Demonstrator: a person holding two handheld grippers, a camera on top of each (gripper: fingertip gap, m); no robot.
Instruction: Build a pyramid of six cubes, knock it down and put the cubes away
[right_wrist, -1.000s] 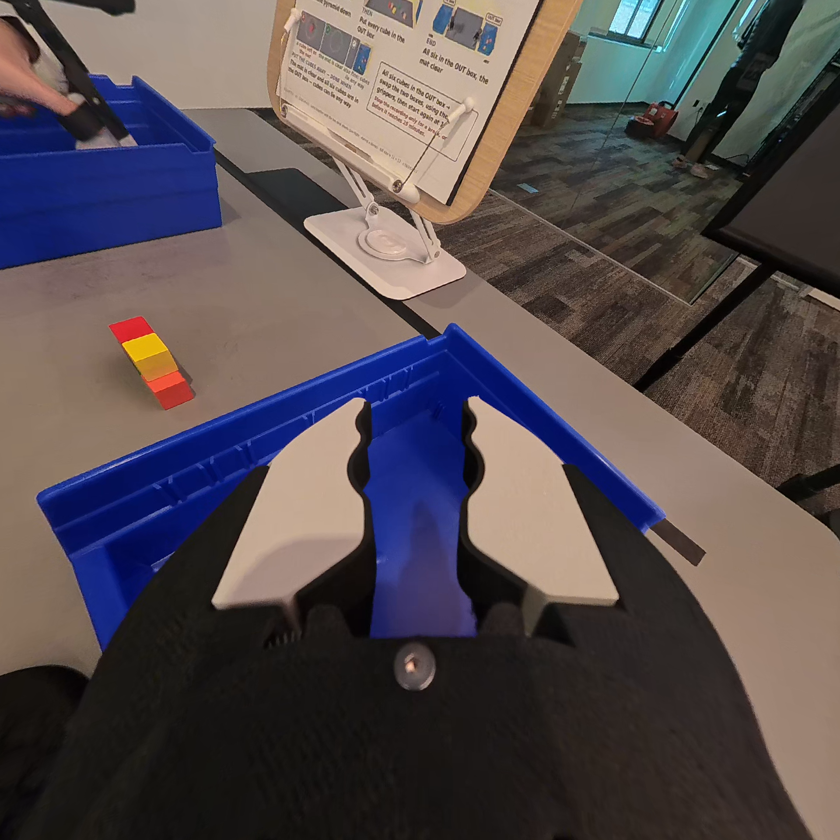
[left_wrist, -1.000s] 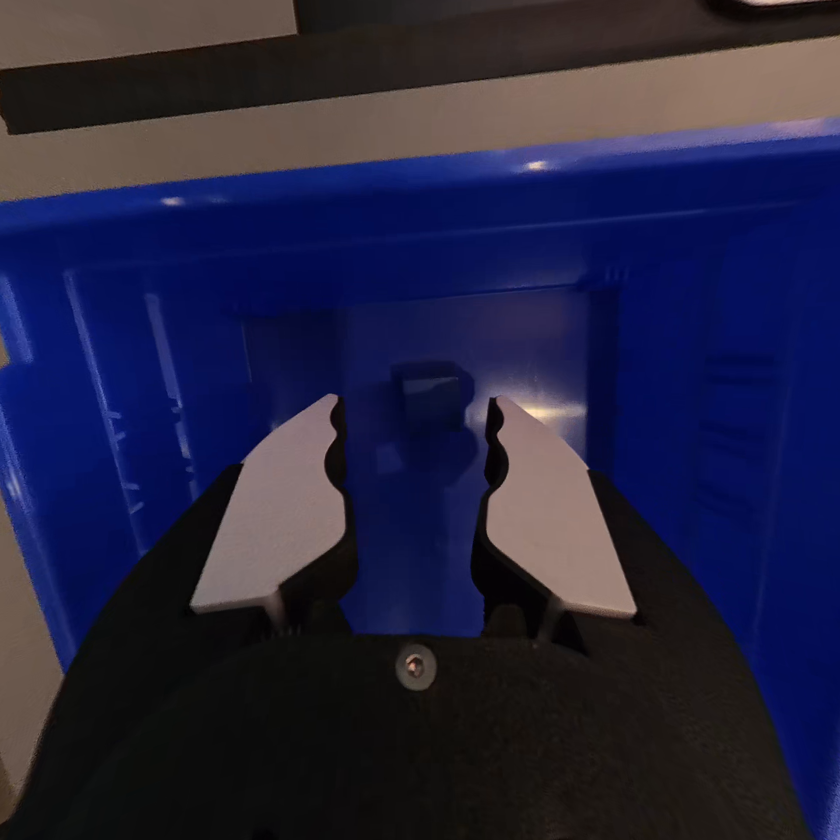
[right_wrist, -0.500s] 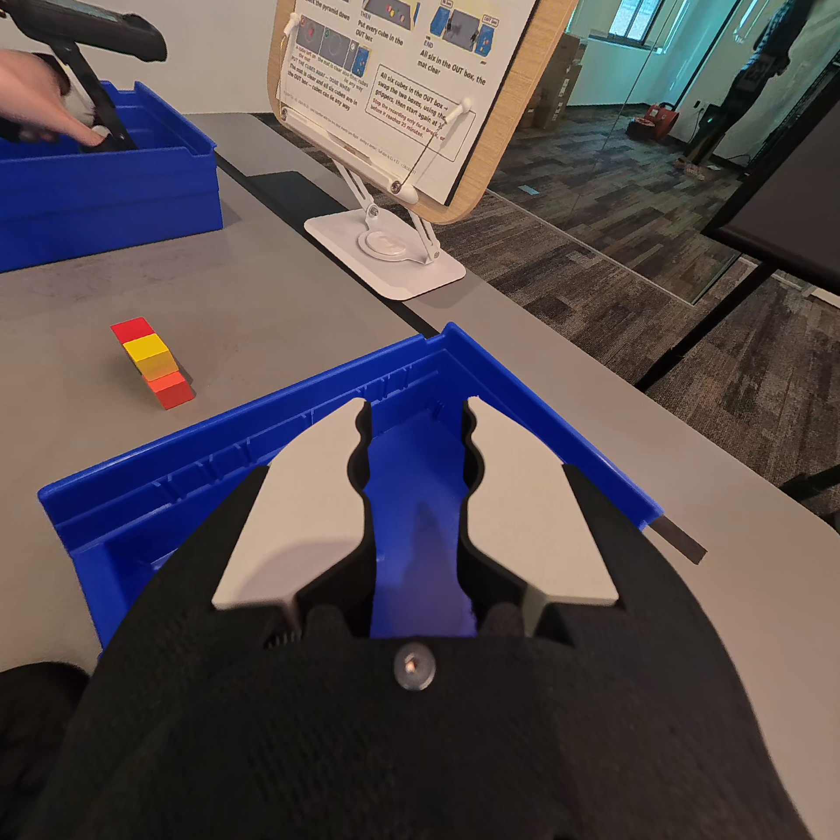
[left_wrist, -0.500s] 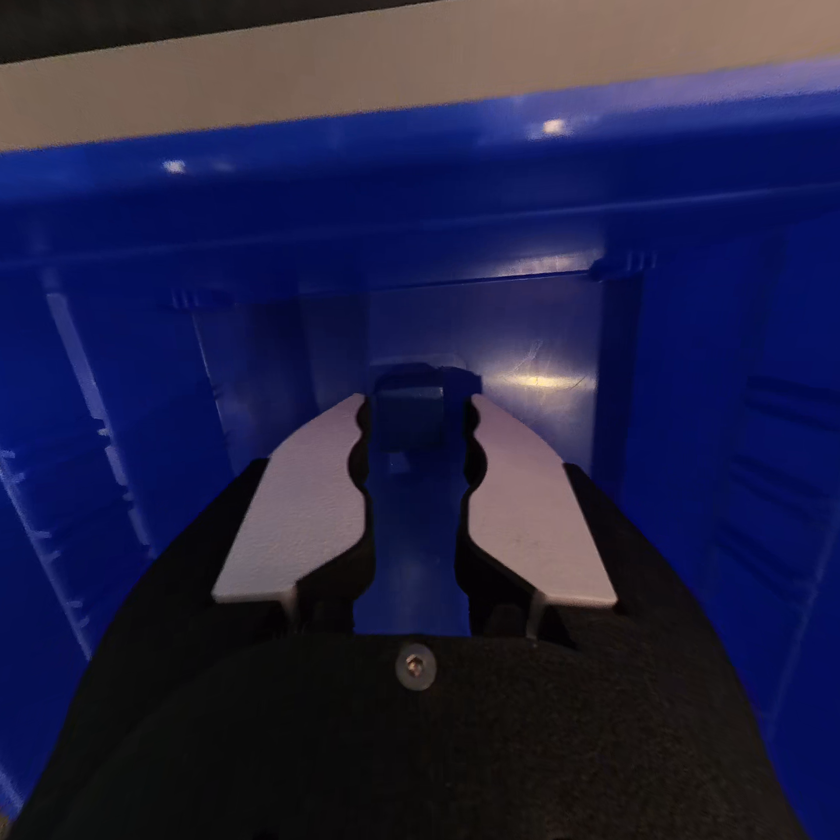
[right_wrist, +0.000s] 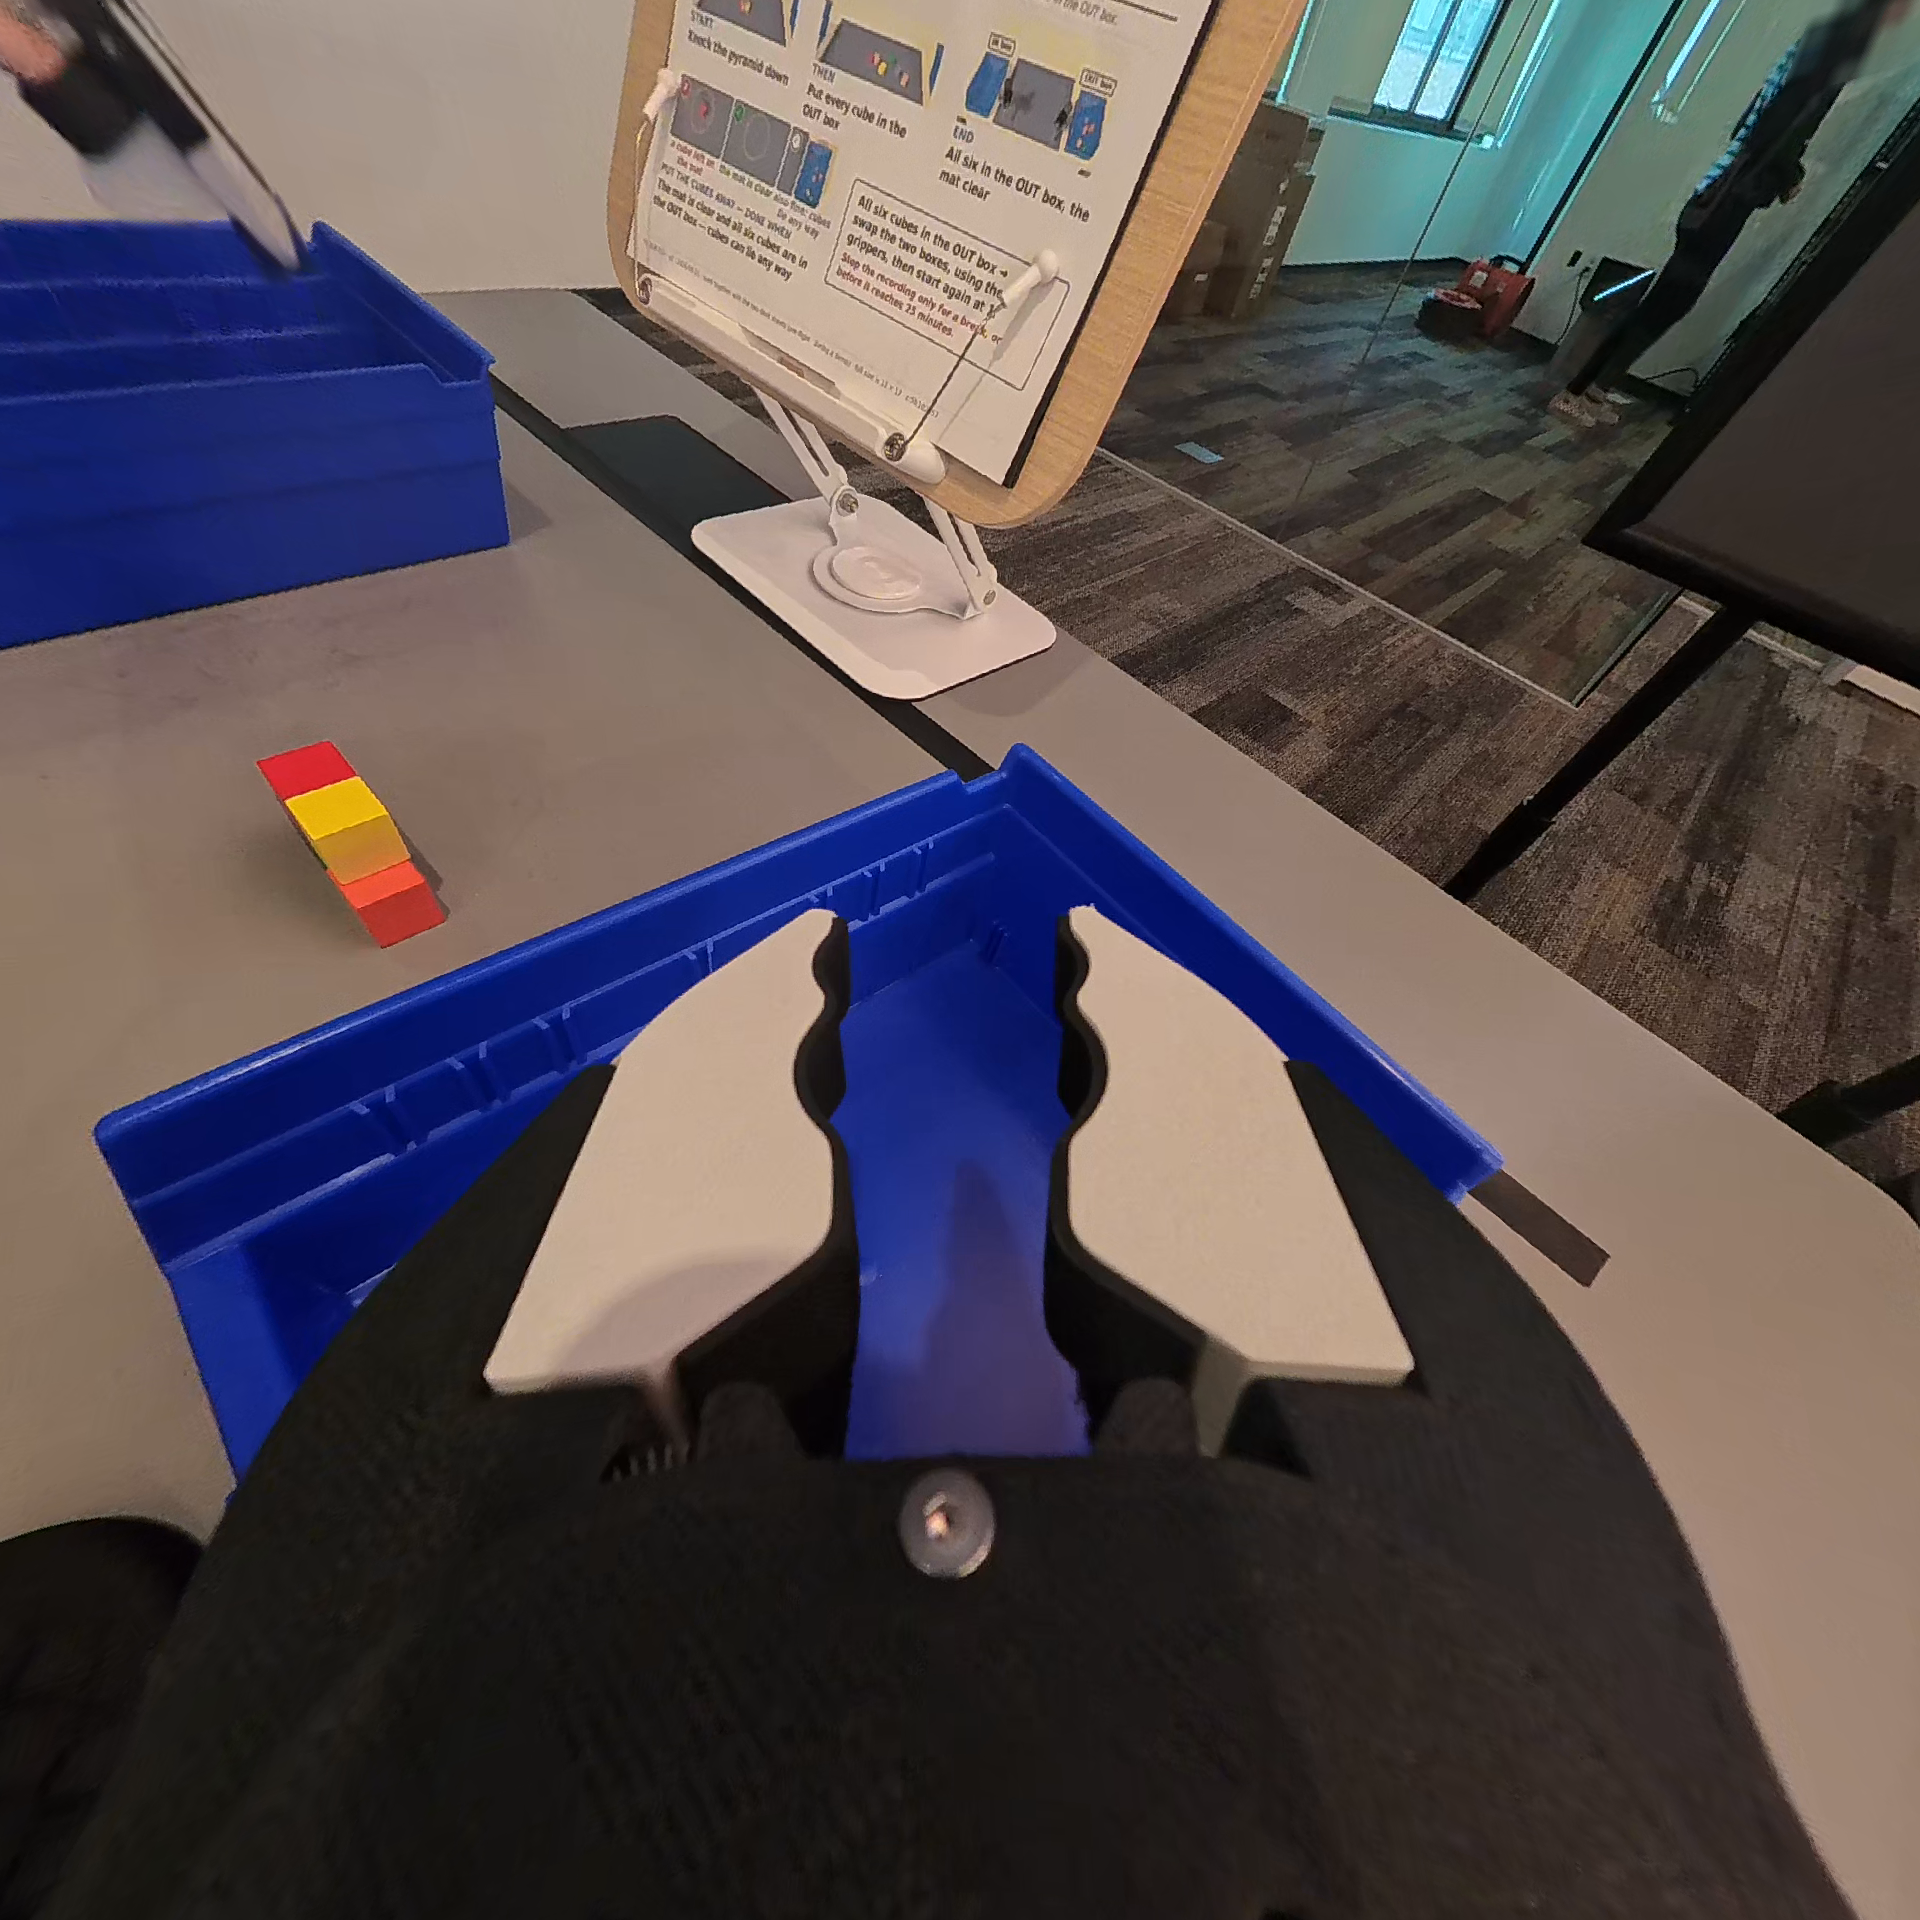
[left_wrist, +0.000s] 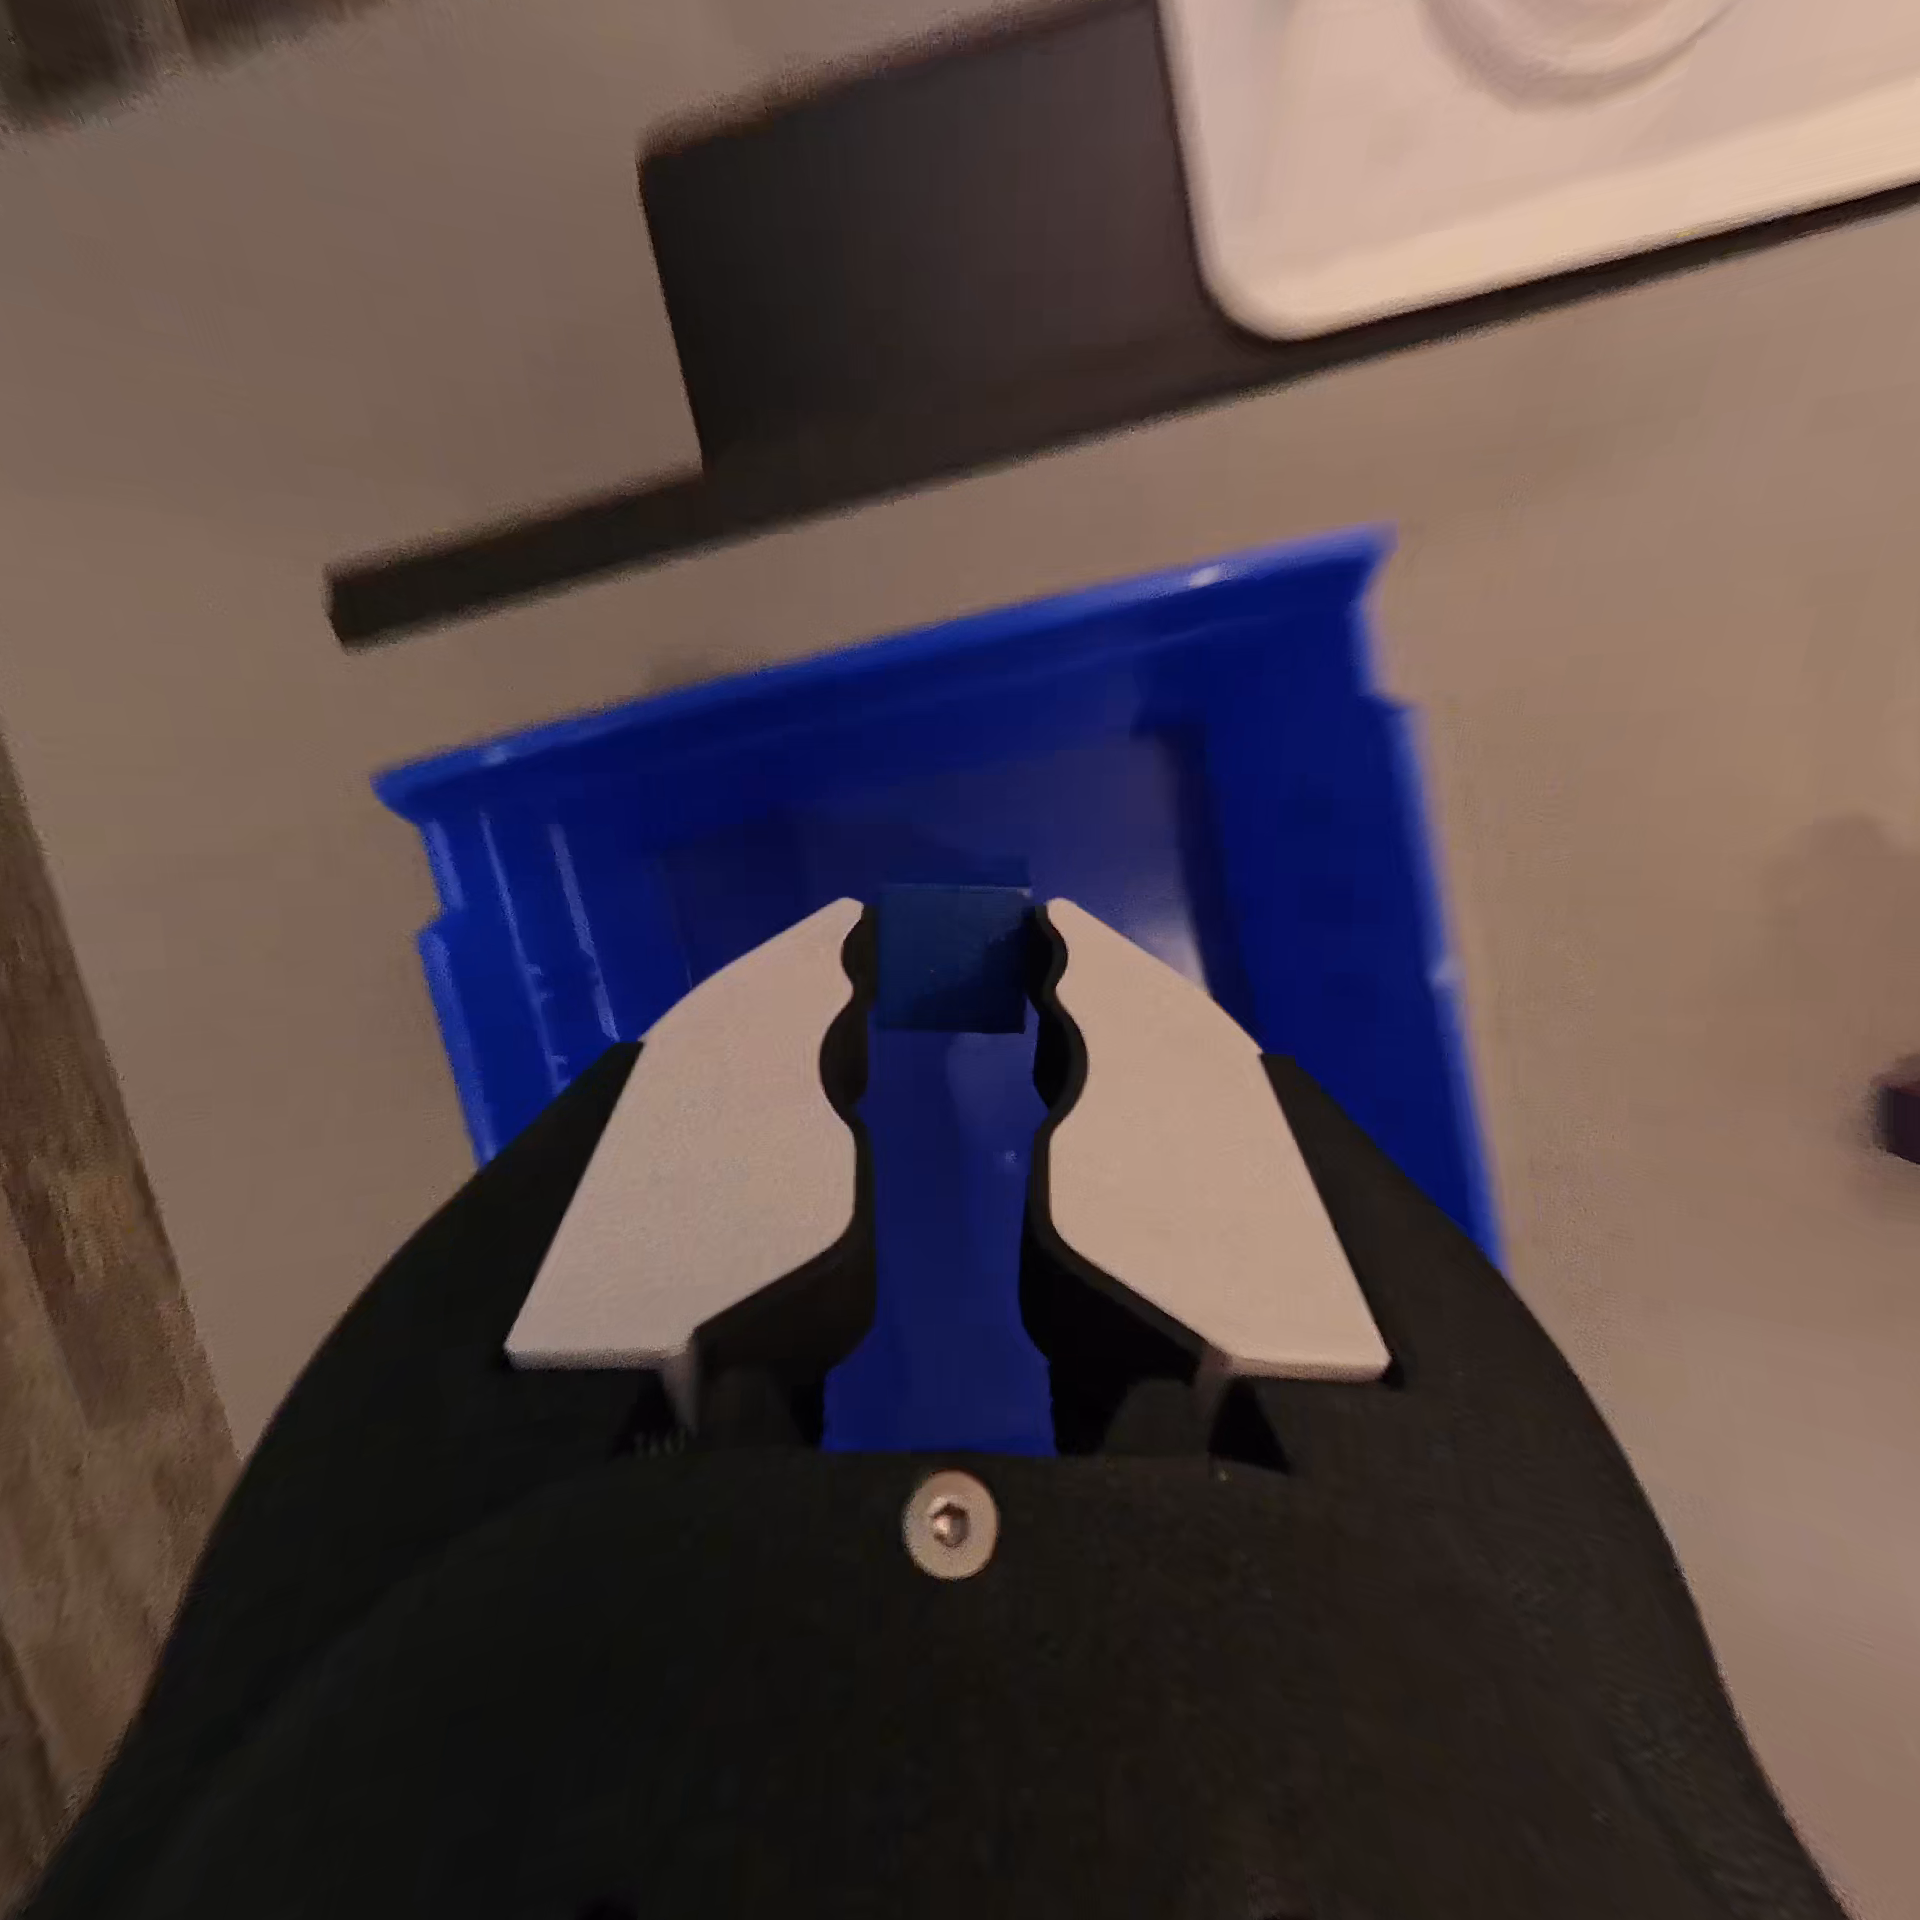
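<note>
My left gripper point(left_wrist: 951, 909) is shut on a blue cube point(left_wrist: 951, 966) and holds it above a blue bin point(left_wrist: 935, 686). Seen from the right wrist view, the left gripper point(right_wrist: 187, 177) is a blur over the far bin point(right_wrist: 208, 499). A row of three touching cubes lies on the grey table: red point(right_wrist: 307, 769), yellow point(right_wrist: 338, 821) and orange-red point(right_wrist: 395, 899). My right gripper point(right_wrist: 945, 925) is open and empty, hanging over a second blue bin point(right_wrist: 520, 997). The part of that bin's floor in view holds no cubes.
A white stand base point(right_wrist: 883, 603) holding a wooden board with a printed sheet stands at the table's far edge; the base also shows in the left wrist view point(left_wrist: 1507, 156). A small dark purple object point(left_wrist: 1896, 1127) lies right of the left bin. The table edge runs along the right.
My left gripper closed on the blue cube inside the bin and lifted it up and out. My right gripper has stayed in place.
</note>
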